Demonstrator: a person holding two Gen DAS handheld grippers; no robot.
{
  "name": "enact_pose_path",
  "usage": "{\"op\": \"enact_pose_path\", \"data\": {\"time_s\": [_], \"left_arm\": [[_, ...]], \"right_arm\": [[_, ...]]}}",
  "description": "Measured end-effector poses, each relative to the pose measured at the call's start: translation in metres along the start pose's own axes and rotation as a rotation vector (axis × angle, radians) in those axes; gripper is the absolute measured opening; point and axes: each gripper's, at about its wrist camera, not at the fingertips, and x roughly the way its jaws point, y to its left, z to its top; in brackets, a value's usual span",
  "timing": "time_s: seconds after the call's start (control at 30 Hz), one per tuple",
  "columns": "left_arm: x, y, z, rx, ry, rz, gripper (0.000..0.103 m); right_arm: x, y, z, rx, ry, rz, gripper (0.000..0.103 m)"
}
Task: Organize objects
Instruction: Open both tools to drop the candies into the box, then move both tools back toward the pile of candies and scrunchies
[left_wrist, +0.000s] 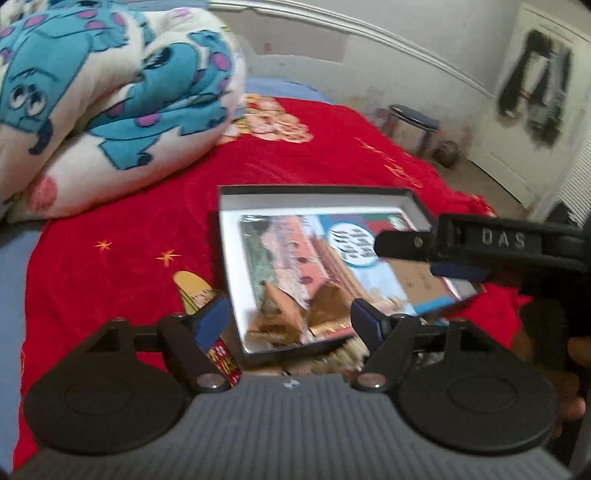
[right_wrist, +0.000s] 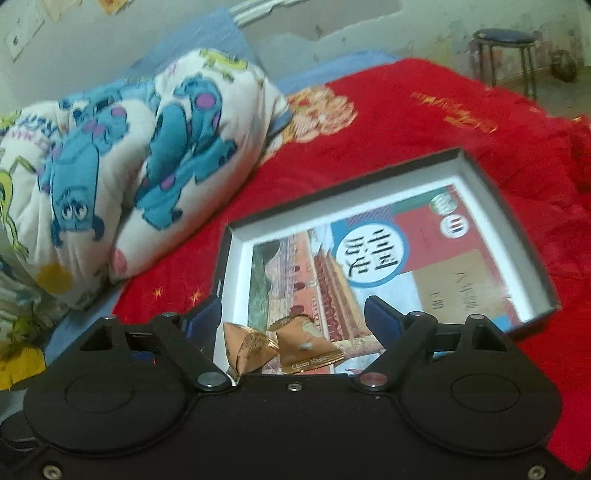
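Left wrist view shows one shallow black box (left_wrist: 321, 192) with white inner walls lying on the red blanket (left_wrist: 110, 229), tilted slightly in frame. One book (left_wrist: 317, 258) lies flat inside, near the right wall, with a white strip of floor bare along the left wall. Two gold triangular candy wrappers (left_wrist: 295, 314) rest on the book's near end. Both tongs are released: the left gripper (left_wrist: 290, 317) spreads wide above the box's near rim, grasping nothing; the right gripper (right_wrist: 293, 317) likewise gapes over the wrappers. One rolled cartoon quilt (right_wrist: 129, 166) lies just beside the box's left edge; open blanket stretches beyond the far rim.
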Motion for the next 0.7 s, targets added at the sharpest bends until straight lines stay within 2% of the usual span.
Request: {"op": "enact_pose_path", "data": {"time_s": [0.07,0.17,0.23,0.3,0.4,0.5,0.7], "left_arm": [[-0.003,-0.006,-0.003,0.050,0.027,-0.047,0.084],[-0.011,-0.017,-0.012,0.122,0.027,-0.073,0.084],[-0.015,-0.020,-0.017,0.128,0.027,-0.079,0.084],[-0.019,-0.022,-0.022,0.111,0.032,-0.094,0.084],[-0.027,-0.025,-0.028,0.094,0.018,-0.120,0.085],[-0.033,-0.023,-0.037,0.063,-0.006,-0.112,0.088],[-0.023,-0.029,-0.044,0.093,0.006,-0.056,0.089]], "right_arm": [[-0.013,0.002,-0.005,0.001,-0.024,-0.009,0.085],[-0.027,0.004,-0.015,0.016,-0.064,-0.012,0.085],[-0.038,0.002,-0.023,0.054,-0.099,-0.018,0.085],[-0.047,0.000,-0.032,0.088,-0.125,-0.059,0.085],[-0.058,-0.002,-0.045,0.058,-0.133,-0.092,0.085],[-0.066,-0.011,-0.059,0.015,-0.112,-0.081,0.086],[-0.060,-0.034,-0.068,0.084,-0.069,0.000,0.088]]}}
